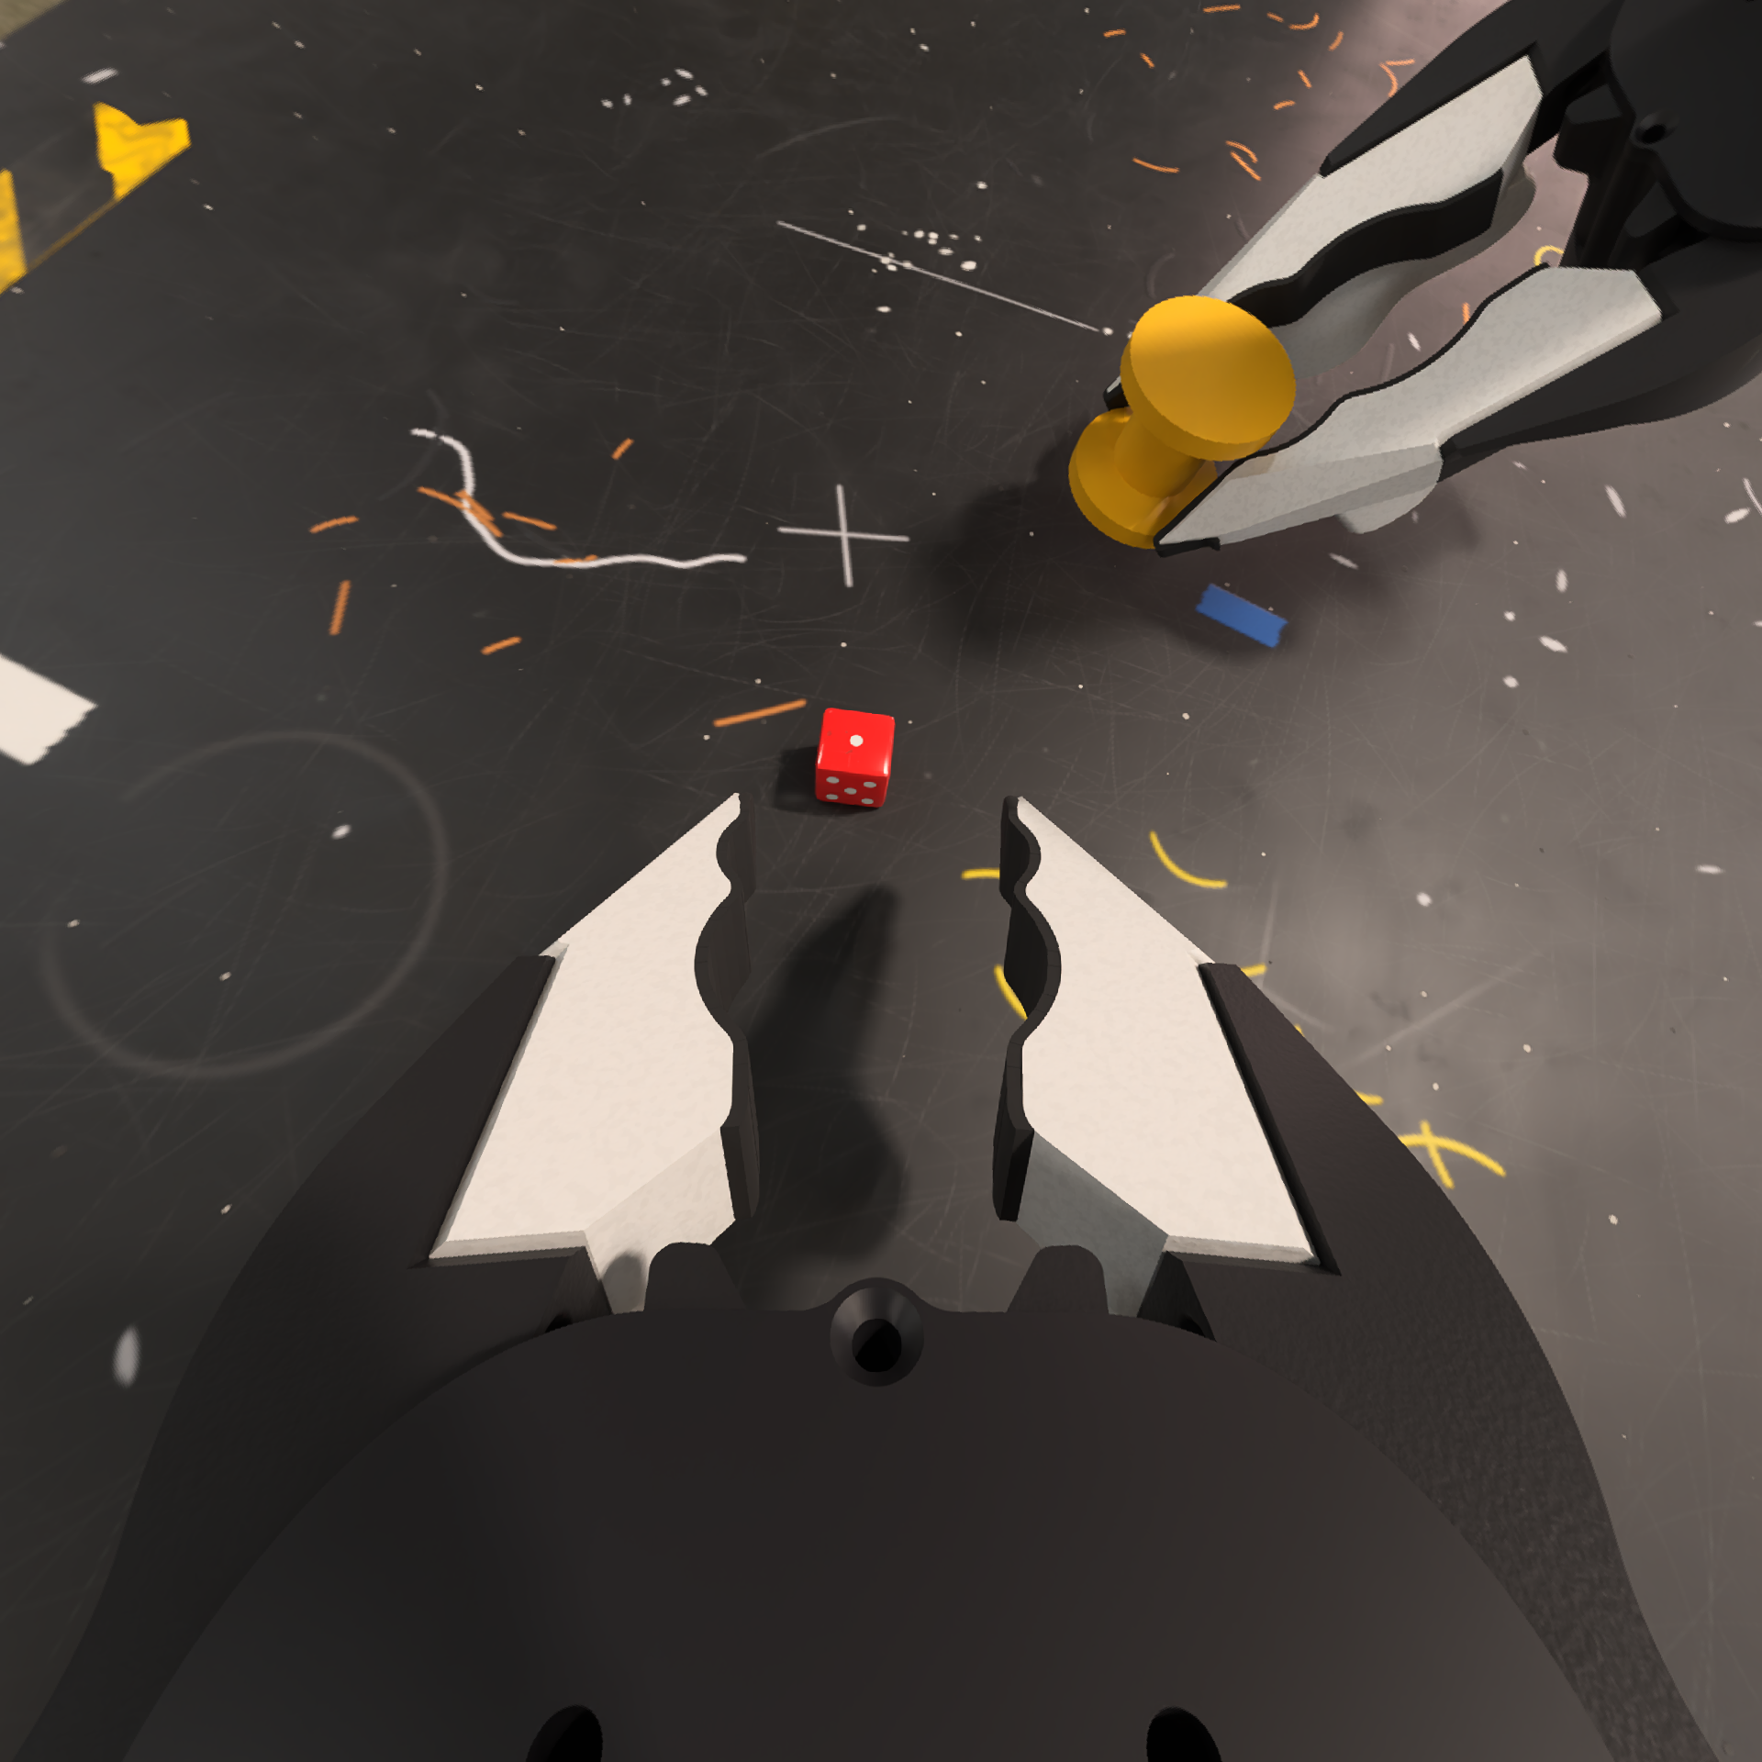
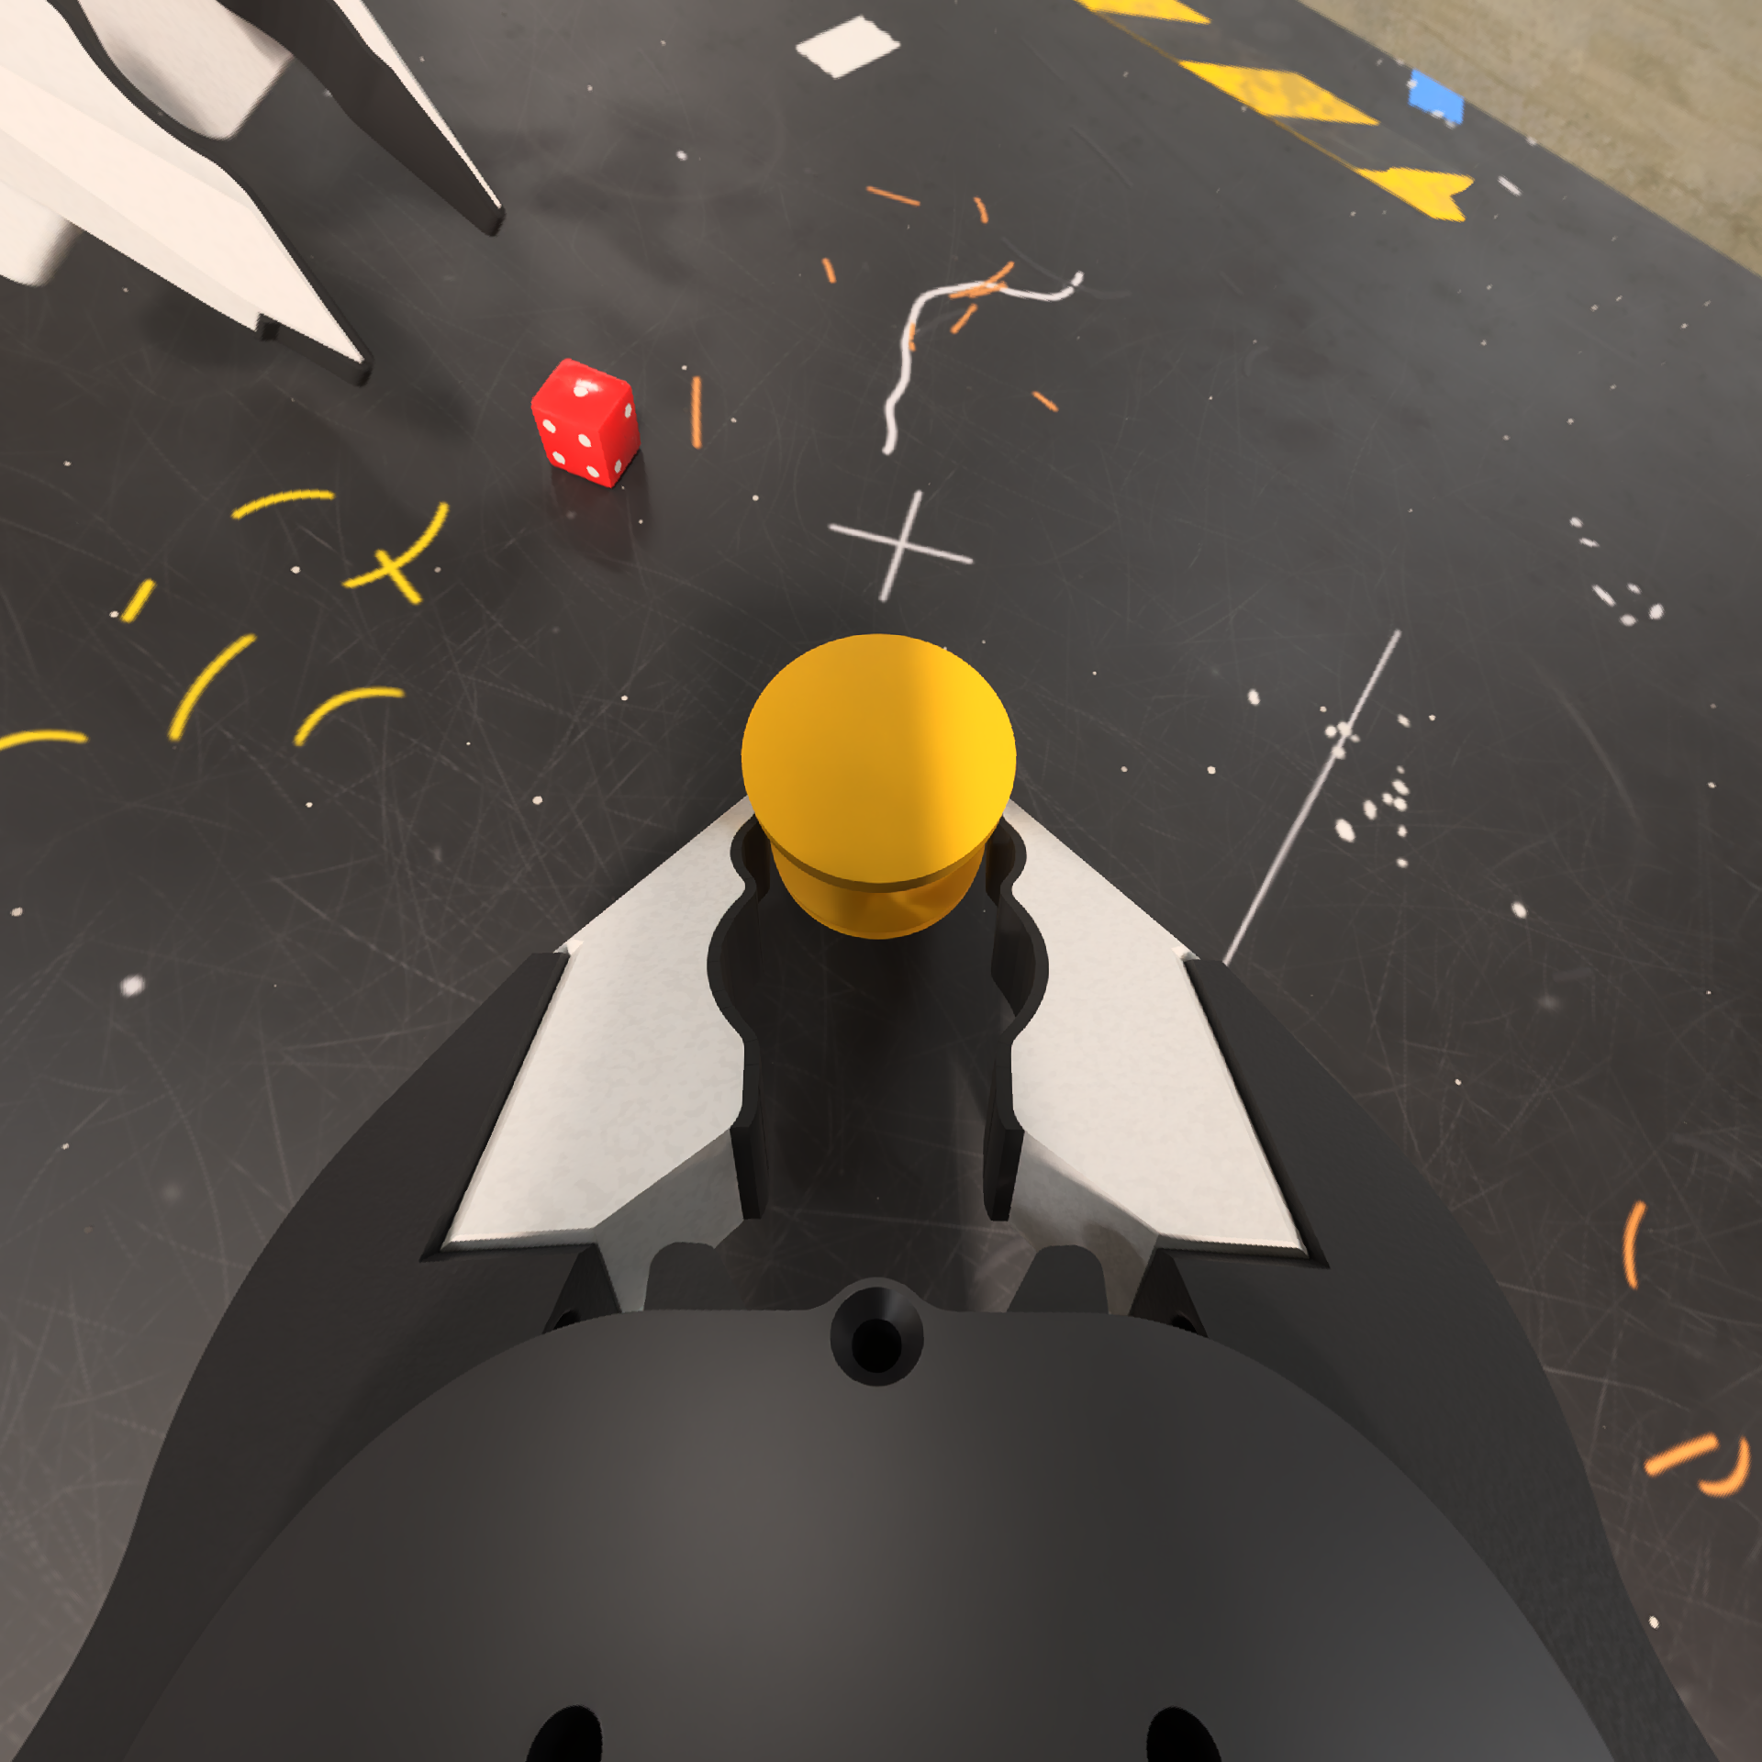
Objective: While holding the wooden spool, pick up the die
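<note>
Left gripper (image 1: 872, 810), fingers spread apart and holding nothing, points at the die (image 1: 854, 758), which sits on the table (image 1: 286, 315) just beyond the fingertips and touches neither. The die is red with white pips, one pip up. Right gripper (image 2: 877, 820) is clamped on the spool (image 2: 877, 772) at its narrow waist; the yellow spool is lifted off the table, one flange facing the right wrist camera. Spool and die lie well apart. Beyond: a white chalk cross (image 1: 844, 534), a blue tape scrap (image 1: 1241, 615) and yellow-black tape (image 2: 1278, 95) at the table's edge.
</note>
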Action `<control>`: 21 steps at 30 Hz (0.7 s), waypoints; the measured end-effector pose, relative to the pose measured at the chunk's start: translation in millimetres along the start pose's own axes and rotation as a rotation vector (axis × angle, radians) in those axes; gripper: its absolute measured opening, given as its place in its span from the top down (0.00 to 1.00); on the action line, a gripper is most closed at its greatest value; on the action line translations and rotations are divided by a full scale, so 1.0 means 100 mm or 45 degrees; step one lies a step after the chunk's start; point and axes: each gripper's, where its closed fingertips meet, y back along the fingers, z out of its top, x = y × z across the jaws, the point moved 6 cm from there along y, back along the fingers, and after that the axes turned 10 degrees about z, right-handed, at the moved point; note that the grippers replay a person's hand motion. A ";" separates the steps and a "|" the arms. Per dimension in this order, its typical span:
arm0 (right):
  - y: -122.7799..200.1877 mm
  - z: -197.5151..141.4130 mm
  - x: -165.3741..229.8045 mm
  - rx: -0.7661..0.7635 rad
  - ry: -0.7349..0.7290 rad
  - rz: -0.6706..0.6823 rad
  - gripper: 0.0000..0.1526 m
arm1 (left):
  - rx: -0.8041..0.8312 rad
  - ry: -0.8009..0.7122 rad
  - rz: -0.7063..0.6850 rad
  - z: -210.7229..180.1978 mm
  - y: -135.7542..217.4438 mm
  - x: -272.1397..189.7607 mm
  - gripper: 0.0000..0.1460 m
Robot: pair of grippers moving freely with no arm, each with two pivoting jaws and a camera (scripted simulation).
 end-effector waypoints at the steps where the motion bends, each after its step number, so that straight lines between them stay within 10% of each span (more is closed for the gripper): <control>1: -0.01 0.00 0.00 0.009 -0.003 0.005 0.70 | 0.004 0.002 -0.011 0.00 -0.03 -0.01 0.65; 21: -0.03 -0.02 -0.05 0.016 -0.090 0.099 0.70 | 0.161 -0.169 -0.031 0.00 -0.37 -0.07 0.73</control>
